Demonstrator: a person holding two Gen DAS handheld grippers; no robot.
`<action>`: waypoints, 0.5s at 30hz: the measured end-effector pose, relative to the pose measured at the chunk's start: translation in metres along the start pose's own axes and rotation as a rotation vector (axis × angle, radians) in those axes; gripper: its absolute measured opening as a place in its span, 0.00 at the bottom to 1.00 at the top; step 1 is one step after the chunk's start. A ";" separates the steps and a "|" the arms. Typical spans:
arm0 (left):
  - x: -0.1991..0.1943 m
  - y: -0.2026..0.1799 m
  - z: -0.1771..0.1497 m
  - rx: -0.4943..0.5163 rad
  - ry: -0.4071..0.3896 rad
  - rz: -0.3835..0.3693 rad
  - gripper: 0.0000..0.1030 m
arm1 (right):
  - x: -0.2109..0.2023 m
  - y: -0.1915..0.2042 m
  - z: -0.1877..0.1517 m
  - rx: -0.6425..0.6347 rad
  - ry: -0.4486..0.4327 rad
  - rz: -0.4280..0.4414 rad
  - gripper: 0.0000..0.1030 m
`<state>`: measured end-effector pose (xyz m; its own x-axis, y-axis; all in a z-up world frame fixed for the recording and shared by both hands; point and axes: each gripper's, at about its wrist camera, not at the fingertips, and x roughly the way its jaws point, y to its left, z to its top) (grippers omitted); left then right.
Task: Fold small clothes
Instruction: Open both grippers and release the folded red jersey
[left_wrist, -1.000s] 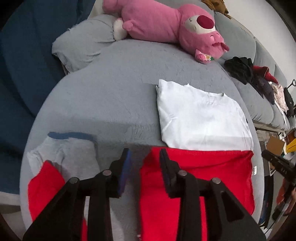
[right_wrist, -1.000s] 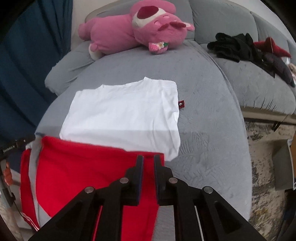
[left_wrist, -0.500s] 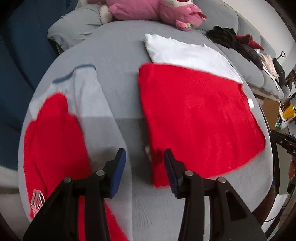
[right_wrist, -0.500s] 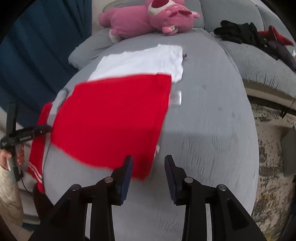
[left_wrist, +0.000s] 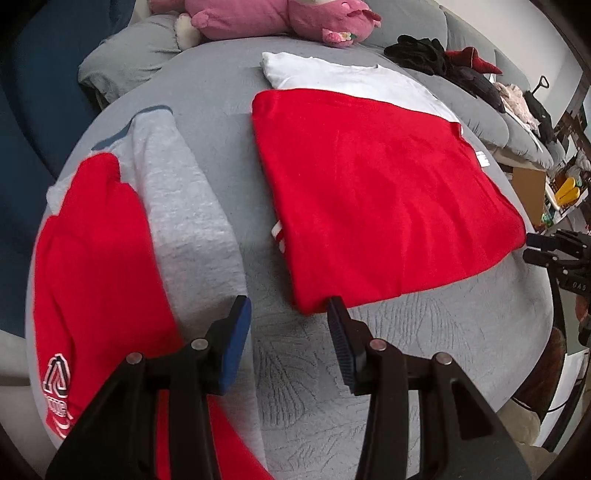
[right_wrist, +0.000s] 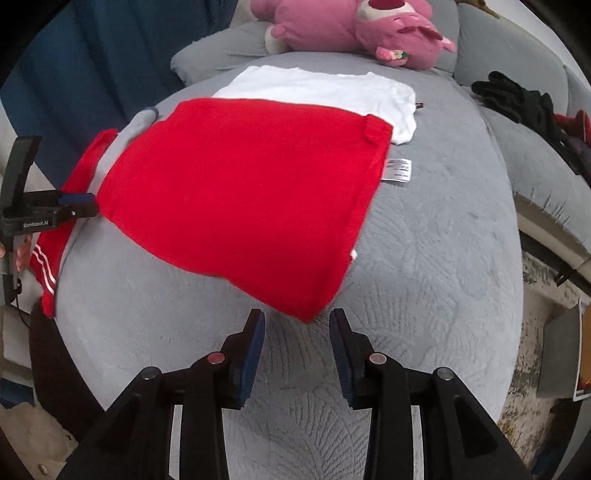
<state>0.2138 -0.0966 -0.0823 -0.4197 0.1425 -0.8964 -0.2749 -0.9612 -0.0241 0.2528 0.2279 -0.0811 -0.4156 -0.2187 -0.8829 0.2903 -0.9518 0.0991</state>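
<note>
Both my left gripper (left_wrist: 290, 310) and right gripper (right_wrist: 297, 319) hang partly open and empty just off the near corners of the folded red garment (left_wrist: 373, 192), which lies flat on the grey cushion (left_wrist: 424, 332), overlapping the white T-shirt (left_wrist: 343, 75) behind it.

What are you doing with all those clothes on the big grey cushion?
A person with a gripper in each hand is folding small clothes. The folded red garment lies flat, partly over a folded white shirt. Both the left gripper and the right gripper are open and empty, just off its near corners.
</note>
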 end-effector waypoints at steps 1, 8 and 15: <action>0.001 0.001 0.000 -0.002 0.002 -0.002 0.38 | 0.002 0.002 0.000 -0.007 0.006 0.001 0.32; 0.009 -0.005 0.005 0.021 0.010 -0.006 0.38 | 0.011 0.003 0.002 -0.025 0.014 -0.020 0.32; 0.012 -0.006 0.007 -0.022 0.011 -0.067 0.38 | 0.010 0.002 0.001 -0.042 -0.006 -0.028 0.32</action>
<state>0.2039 -0.0877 -0.0900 -0.3915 0.2040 -0.8973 -0.2831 -0.9545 -0.0935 0.2484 0.2240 -0.0892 -0.4292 -0.1931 -0.8823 0.3143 -0.9478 0.0545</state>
